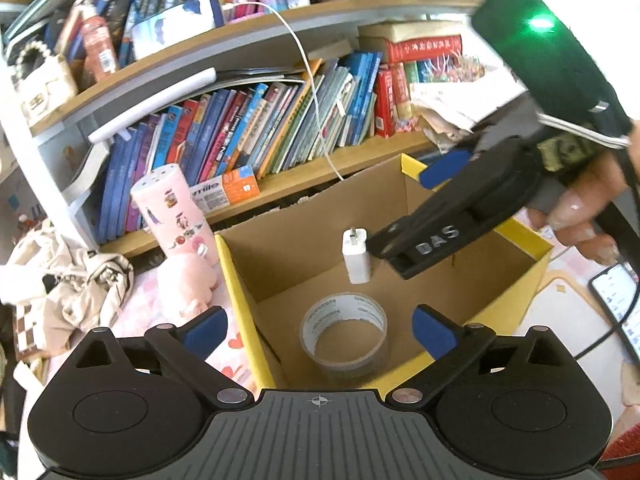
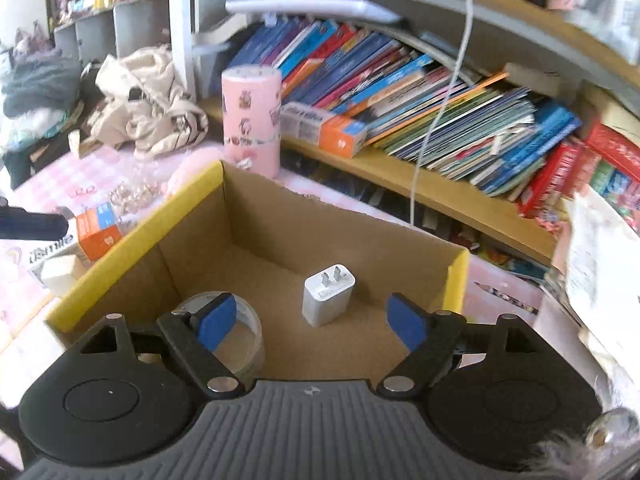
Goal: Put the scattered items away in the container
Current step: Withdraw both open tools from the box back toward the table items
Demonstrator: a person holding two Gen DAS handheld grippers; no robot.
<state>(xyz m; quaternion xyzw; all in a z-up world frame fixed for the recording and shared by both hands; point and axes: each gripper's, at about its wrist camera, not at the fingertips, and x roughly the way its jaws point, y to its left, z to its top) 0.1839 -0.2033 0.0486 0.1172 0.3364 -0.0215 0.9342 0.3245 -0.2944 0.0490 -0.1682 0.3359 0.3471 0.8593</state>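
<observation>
An open cardboard box with yellow rim (image 1: 236, 280) (image 2: 132, 232) holds a roll of clear tape (image 1: 345, 334) (image 2: 244, 336) and a white plug charger (image 1: 356, 258) (image 2: 328, 300). My left gripper (image 1: 320, 330) is open and empty, held above the box's near edge over the tape. My right gripper (image 2: 312, 322) is open and empty above the box, just short of the charger. In the left wrist view one right gripper finger (image 1: 416, 248) reaches into the box beside the charger.
A bookshelf (image 1: 248, 148) (image 2: 420, 92) packed with books stands behind the box. A pink sticker-covered canister (image 1: 176, 216) (image 2: 252, 116), a pink plush (image 1: 184, 284), an orange-white small box (image 2: 98, 230), crumpled cloth (image 1: 68, 280) and a phone (image 1: 618, 304) lie around on the pink tablecloth.
</observation>
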